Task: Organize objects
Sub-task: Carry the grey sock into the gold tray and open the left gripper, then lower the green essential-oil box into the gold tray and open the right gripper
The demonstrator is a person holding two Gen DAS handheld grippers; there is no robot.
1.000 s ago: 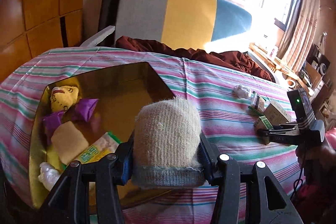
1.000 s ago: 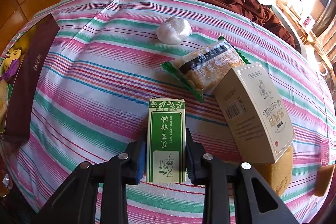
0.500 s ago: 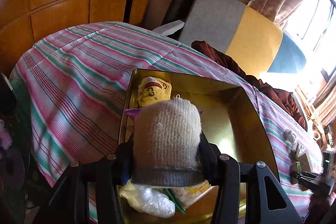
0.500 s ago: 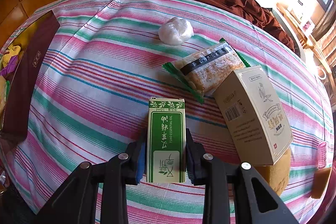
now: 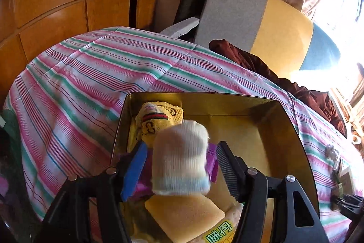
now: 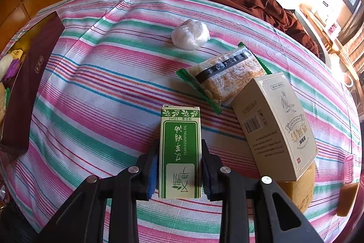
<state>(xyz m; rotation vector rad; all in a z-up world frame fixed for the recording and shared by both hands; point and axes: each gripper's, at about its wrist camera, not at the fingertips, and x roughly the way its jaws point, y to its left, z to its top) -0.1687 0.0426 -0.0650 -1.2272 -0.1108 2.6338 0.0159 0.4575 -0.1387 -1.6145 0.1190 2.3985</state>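
Over the open gold-lined box (image 5: 227,98), my left gripper (image 5: 181,150) points down and its jaws are opening. A white knit roll (image 5: 180,156) sits blurred between them, with a gap to each pad. Below it in the box lie a yellow patterned cloth (image 5: 159,117), a purple wrapper (image 5: 212,161), a yellow sponge (image 5: 184,213) and a snack packet (image 5: 219,234). My right gripper (image 6: 179,165) is shut on a green essential-oil carton (image 6: 180,147) lying flat on the striped cloth (image 6: 102,88).
Right of the green carton lie a beige carton (image 6: 275,124) on a yellow sponge (image 6: 300,195), a cracker packet (image 6: 225,74) and a white plastic-wrapped ball (image 6: 191,37). The box's maroon side (image 6: 29,83) is at the left. A brown blanket (image 6: 261,1) lines the far edge.
My left gripper swung left from the box's near edge to above its inside, and its jaws spread off the knit roll. The right gripper and green carton stayed still.
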